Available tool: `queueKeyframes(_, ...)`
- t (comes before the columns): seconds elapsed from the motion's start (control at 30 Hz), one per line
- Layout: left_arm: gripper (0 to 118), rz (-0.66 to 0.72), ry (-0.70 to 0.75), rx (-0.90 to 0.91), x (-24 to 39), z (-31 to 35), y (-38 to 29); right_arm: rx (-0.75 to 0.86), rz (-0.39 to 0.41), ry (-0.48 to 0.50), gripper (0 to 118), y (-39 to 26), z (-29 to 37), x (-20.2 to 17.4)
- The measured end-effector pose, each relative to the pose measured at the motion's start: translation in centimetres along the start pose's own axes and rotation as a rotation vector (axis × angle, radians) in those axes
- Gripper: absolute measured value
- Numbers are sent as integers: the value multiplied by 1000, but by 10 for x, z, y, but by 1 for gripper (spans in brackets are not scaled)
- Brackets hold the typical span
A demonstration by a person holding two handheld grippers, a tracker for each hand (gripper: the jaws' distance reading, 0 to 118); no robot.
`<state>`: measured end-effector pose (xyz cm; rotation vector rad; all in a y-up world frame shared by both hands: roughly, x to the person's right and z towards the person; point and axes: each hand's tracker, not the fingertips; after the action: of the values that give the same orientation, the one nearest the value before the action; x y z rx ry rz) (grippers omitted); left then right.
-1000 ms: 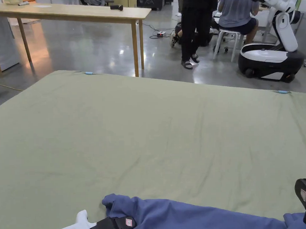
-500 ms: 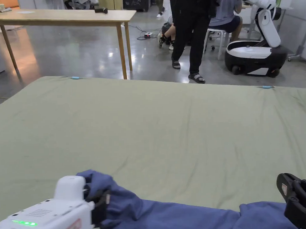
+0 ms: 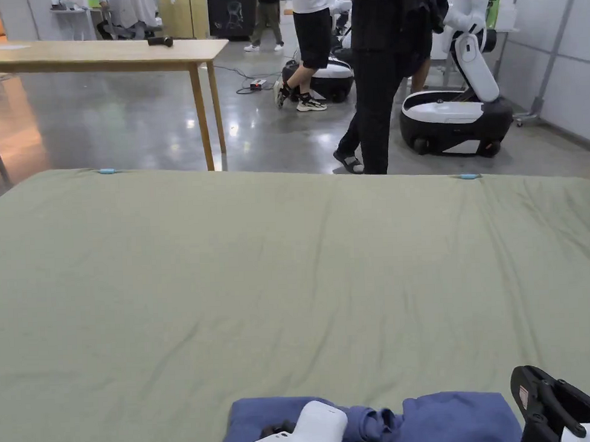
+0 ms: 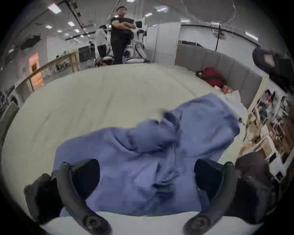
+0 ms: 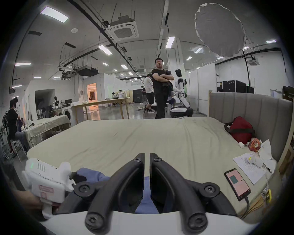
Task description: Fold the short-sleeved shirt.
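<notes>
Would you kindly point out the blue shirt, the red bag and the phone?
blue shirt [image 4: 143,171]: left gripper view, middle of the bunched cloth.
red bag [image 5: 240,130]: right gripper view, its front.
phone [image 5: 237,184]: right gripper view, its screen.

The left gripper [image 4: 146,179] is held low with its jaws spread wide apart, nothing pinched between them. In the head view its white body [image 3: 307,432] is seen at the bottom edge, left of centre. The right gripper [image 5: 147,160] is held level and pointed forward, its jaws brought almost together with only a thin slit left between them. In the head view its black jaws are seen at the bottom right corner. A hand [image 5: 31,202] is wrapped around the left gripper's handle.
</notes>
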<state>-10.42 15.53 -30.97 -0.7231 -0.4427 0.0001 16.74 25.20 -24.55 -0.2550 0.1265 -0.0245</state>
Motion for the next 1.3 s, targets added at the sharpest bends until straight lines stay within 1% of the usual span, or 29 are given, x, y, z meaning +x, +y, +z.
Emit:
queueKeyframes(0.07, 112, 26, -12, 53, -8, 22, 9, 5, -3, 1, 8, 0, 1, 3)
queueKeyframes(0.13, 113, 96, 22, 141, -26, 45, 19, 7, -17, 9, 8, 0, 0, 6)
queueKeyframes(0.17, 112, 161, 52, 152, -40, 49, 23, 8, -31, 15, 8, 0, 0, 7)
queueKeyframes(0.2, 111, 233, 52, 117, -56, 49, 25, 9, -47, 21, 8, -2, 0, 7)
queueKeyframes(0.23, 102, 286, 49, 96, -66, 48, 24, 7, -54, 24, 8, -2, 0, 7)
queueKeyframes(0.27, 72, 318, 28, 78, -72, 42, 24, 3, -61, 27, 8, -3, -1, 7)
queueKeyframes(0.3, 35, 341, 21, 35, -75, 35, 22, 2, -65, 28, 8, -5, -1, 7)
queueKeyframes(0.33, 7, 319, 21, -1, -72, 27, 19, -1, -66, 30, 8, -6, -1, 6)
queueKeyframes(0.37, 8, 302, -10, 0, -67, 21, 14, -4, -66, 30, 8, -7, -1, 6)
queueKeyframes(0.43, 8, 309, -87, -52, -47, 4, 7, -8, -67, 29, 8, -9, -2, 7)
queueKeyframes(0.5, 8, 320, -188, -59, -28, -15, 0, -14, -75, 25, 8, -11, -4, 9)
queueKeyframes(0.6, 8, 309, -159, -66, -3, -44, -3, -22, -75, 18, 8, -11, -4, 12)
queueKeyframes(0.67, 8, 305, -145, -43, 6, -49, 1, -25, -67, 12, 8, -11, -4, 13)
queueKeyframes(0.77, 8, 319, -170, 0, 4, -33, 7, -31, -66, 9, 8, -10, -6, 14)
queueKeyframes(0.83, 8, 314, -138, 19, -6, -18, 7, -33, -68, 12, 8, -10, -8, 13)
queueKeyframes(0.9, 8, 363, -112, 65, -25, 2, 5, -35, -73, 23, 8, -9, -11, 9)
queueKeyframes(0.93, 8, 390, -105, 89, -36, 14, 2, -36, -71, 27, 8, -9, -12, 6)
queueKeyframes(1.0, 25, 437, -57, 156, -61, 41, -2, -38, -67, 42, 8, -10, -13, 0)
queueKeyframes(1.03, 25, 469, -31, 177, -75, 53, -5, -40, -66, 51, 8, -10, -14, -4)
queueKeyframes(1.07, 62, 503, -29, 163, -90, 59, -7, -42, -65, 58, 8, -9, -15, -7)
queueKeyframes(1.1, 105, 553, -34, 145, -107, 64, -12, -44, -66, 66, 8, -9, -17, -11)
queueKeyframes(1.13, 118, 574, -44, 151, -118, 70, -21, -45, -65, 70, 8, -9, -18, -13)
queueKeyframes(1.17, 118, 619, -22, 159, -134, 71, -22, -45, -64, 75, 8, -8, -19, -16)
queueKeyframes(1.2, 118, 662, -30, 119, -146, 68, -27, -45, -64, 79, 8, -7, -20, -20)
queueKeyframes(1.27, 118, 722, -81, 50, -168, 60, -38, -40, -68, 88, 8, -4, -20, -26)
queueKeyframes(1.3, 118, 771, -139, 23, -180, 52, -45, -36, -71, 91, 8, -2, -20, -30)
